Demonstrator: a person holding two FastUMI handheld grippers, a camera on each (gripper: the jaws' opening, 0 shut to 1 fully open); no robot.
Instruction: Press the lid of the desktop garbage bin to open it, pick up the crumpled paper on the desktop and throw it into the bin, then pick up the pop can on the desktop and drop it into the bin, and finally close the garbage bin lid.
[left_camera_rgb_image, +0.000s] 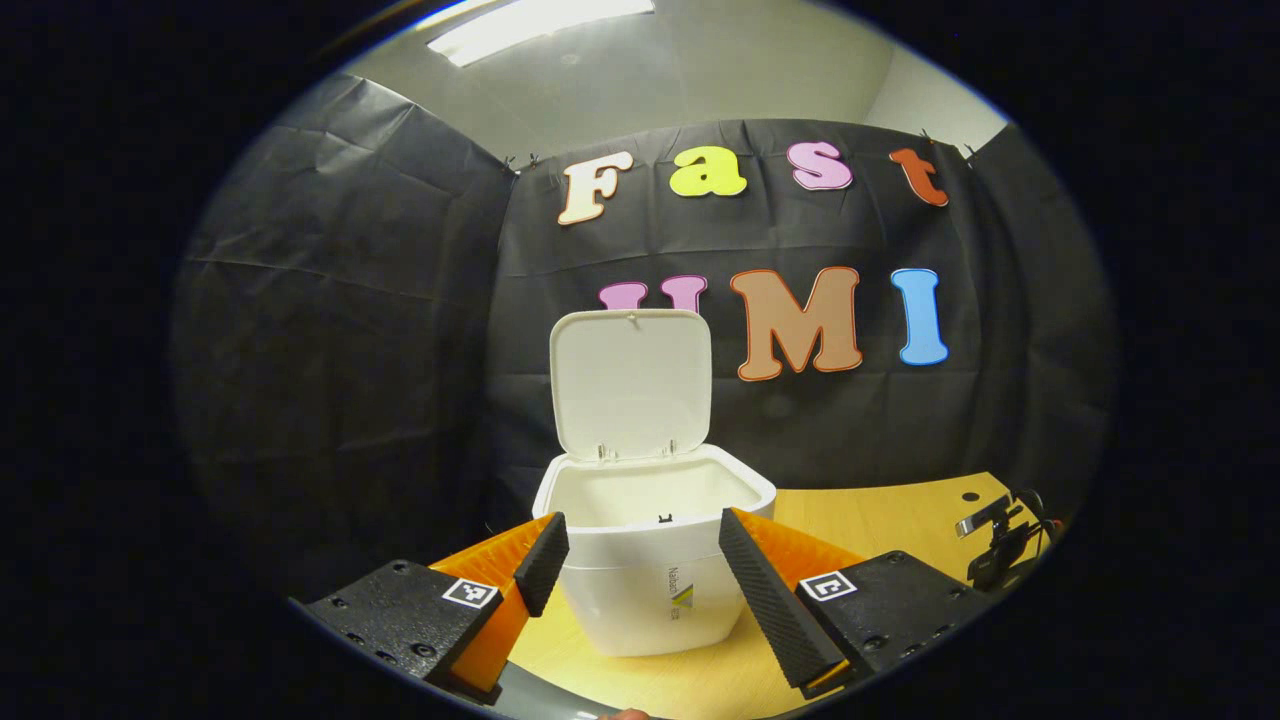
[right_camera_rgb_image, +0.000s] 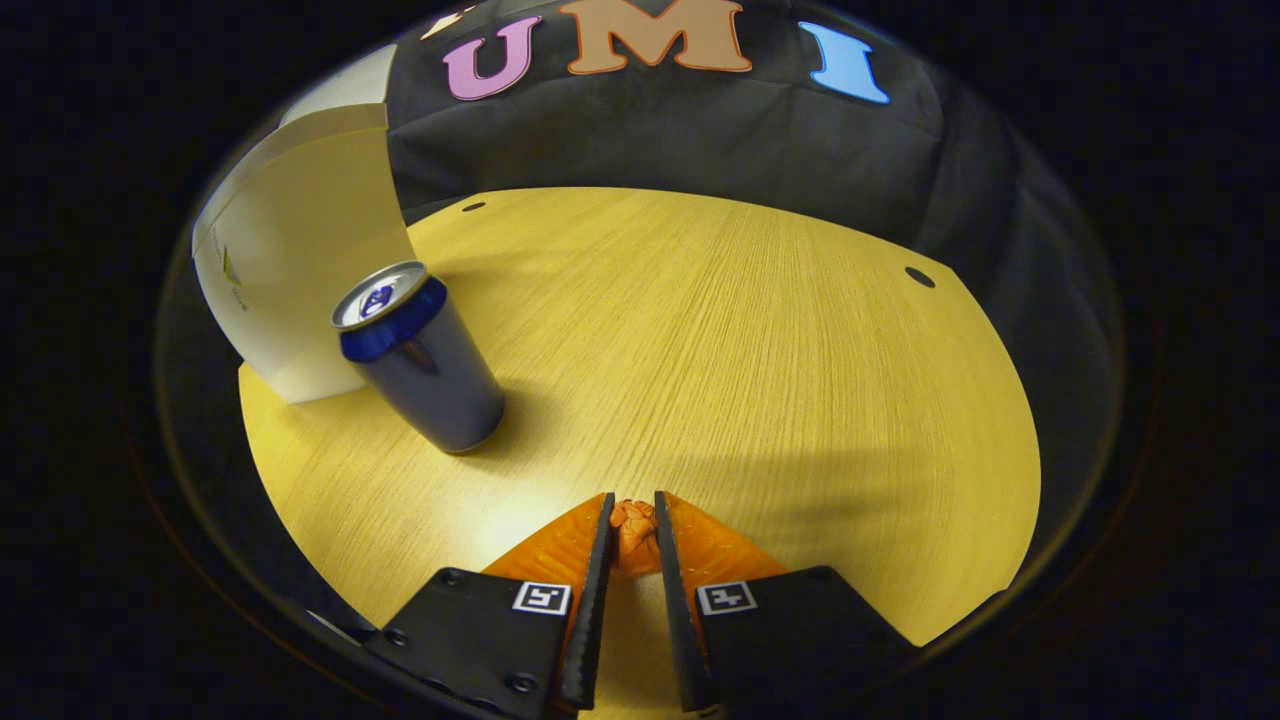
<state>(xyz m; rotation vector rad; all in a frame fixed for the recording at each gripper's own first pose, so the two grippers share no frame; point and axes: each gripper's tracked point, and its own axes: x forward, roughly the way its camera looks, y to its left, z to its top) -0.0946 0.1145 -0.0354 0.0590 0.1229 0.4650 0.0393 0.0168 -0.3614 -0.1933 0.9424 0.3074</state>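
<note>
a wooden desktop (right_camera_rgb_image: 720, 330) fills the centre of the right gripper view, backed by black cloth. the garbage bin (left_camera_rgb_image: 650, 560) stands at lower centre of the left gripper view, its lid (left_camera_rgb_image: 630, 385) raised upright and the mouth exposed. the pop can (right_camera_rgb_image: 420, 360) stands upright at centre left of the right gripper view, just beside the bin wall. the left gripper (left_camera_rgb_image: 640, 570) is spread wide and empty, framing the bin. the right gripper (right_camera_rgb_image: 632, 530) is pinched on the crumpled paper (right_camera_rgb_image: 633, 522), a small wad between its tips at lower centre. judged step: carry the paper to the bin. lift clear of the rim, pass wide of the can, release only when centred above the mouth.
</note>
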